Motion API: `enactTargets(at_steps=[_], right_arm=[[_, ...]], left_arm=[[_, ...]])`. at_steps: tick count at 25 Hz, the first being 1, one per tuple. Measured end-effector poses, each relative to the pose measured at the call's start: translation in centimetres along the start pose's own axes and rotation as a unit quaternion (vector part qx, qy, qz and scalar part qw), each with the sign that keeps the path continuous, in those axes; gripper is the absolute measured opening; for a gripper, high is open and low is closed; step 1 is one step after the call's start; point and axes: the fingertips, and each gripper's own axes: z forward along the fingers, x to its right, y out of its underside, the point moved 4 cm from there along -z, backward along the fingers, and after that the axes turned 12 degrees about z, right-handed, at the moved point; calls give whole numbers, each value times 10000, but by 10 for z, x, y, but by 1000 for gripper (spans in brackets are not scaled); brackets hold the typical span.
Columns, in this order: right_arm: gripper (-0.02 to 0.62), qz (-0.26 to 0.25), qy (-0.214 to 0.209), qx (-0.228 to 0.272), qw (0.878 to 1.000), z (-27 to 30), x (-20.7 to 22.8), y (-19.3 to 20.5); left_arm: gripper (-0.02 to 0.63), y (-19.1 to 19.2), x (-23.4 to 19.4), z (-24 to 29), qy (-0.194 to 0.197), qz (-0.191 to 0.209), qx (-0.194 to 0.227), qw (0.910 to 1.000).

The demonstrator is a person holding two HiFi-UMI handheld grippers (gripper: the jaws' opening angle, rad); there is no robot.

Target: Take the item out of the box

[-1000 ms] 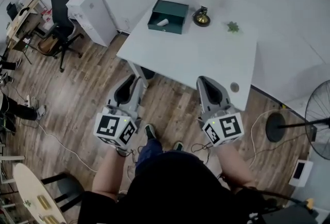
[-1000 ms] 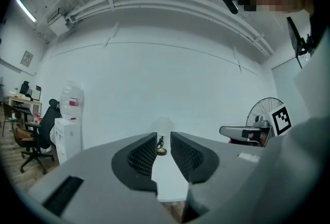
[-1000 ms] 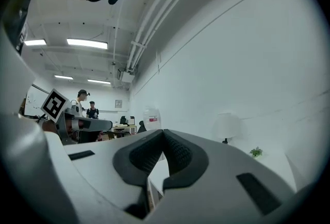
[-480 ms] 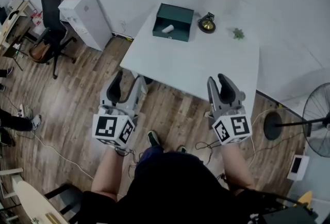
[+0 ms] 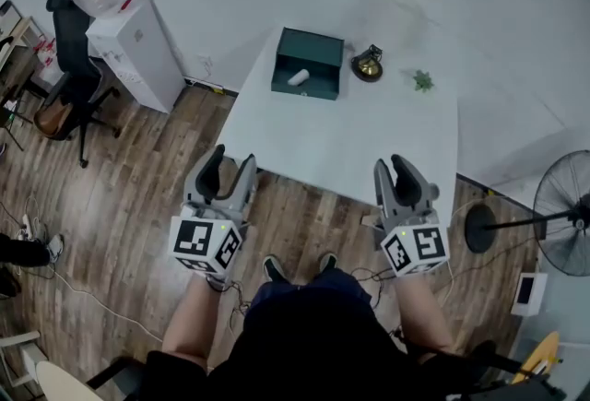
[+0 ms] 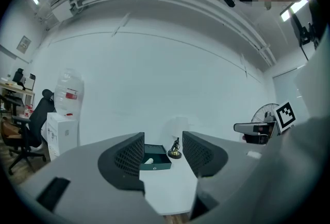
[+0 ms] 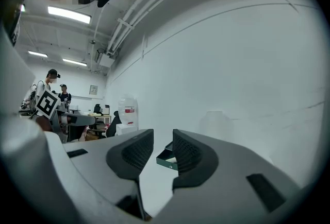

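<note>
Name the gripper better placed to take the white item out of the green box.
Left. The green box with the white item sits at the far left of the table, nearer the left gripper, whose open jaws frame it. The right gripper, jaws closing on nothing, is farther across.

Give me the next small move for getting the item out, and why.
Probably carry the left gripper forward over the table toward the green box: its jaws stand open and empty, short of the table's edge, while the white item lies in that box at the far side.
</note>
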Motion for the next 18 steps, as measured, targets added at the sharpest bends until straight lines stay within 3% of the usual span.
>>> enactTargets(at_steps=[6,18], right_arm=[[117,143,2,-79,9999,33,33,7],[106,718,-533,-123,9959,117,157,-5]], left_arm=[[224,7,-3,49,102,34,-126,9999],[224,9,24,182,-276,404,-732,9961]])
